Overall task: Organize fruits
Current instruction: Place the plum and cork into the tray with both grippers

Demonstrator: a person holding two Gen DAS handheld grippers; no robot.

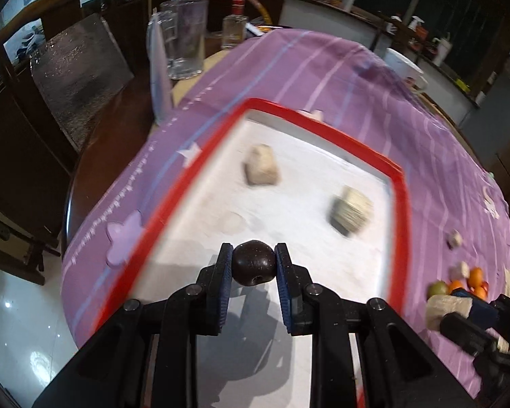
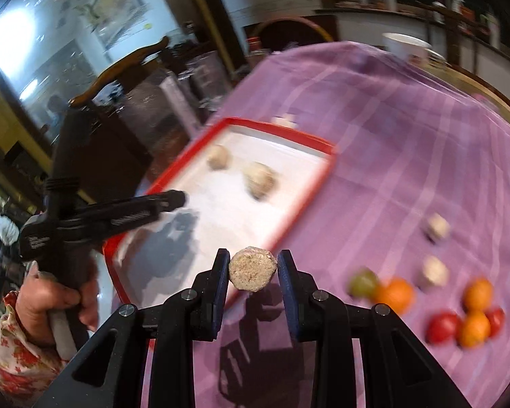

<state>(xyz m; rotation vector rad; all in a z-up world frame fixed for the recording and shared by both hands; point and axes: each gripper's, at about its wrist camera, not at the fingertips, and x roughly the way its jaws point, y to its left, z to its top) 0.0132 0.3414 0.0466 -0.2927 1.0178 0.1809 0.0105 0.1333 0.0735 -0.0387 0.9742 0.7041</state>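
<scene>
The dark brown round fruit is clamped between blue pads above the near end of the red-rimmed white tray. Two beige wrapped lumps lie in the tray at 12 and 2 o'clock from it. A beige, flat-faced lump is clamped above the tray's near corner. Oranges, red fruits and a green fruit cluster on the purple cloth at 3 o'clock.

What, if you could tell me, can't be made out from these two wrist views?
- Right wrist view: the fruit pile on the cloth is motion-blurred; kinds uncertain.
- Both views: the pale lumps on the red-rimmed tray are smeared; identity unclear.
- Right wrist view: the left hand-held gripper shows side-on and blurred, its dark fruit not visible.
- Left wrist view: the right hand-held gripper is cut off by the frame edge.
</scene>
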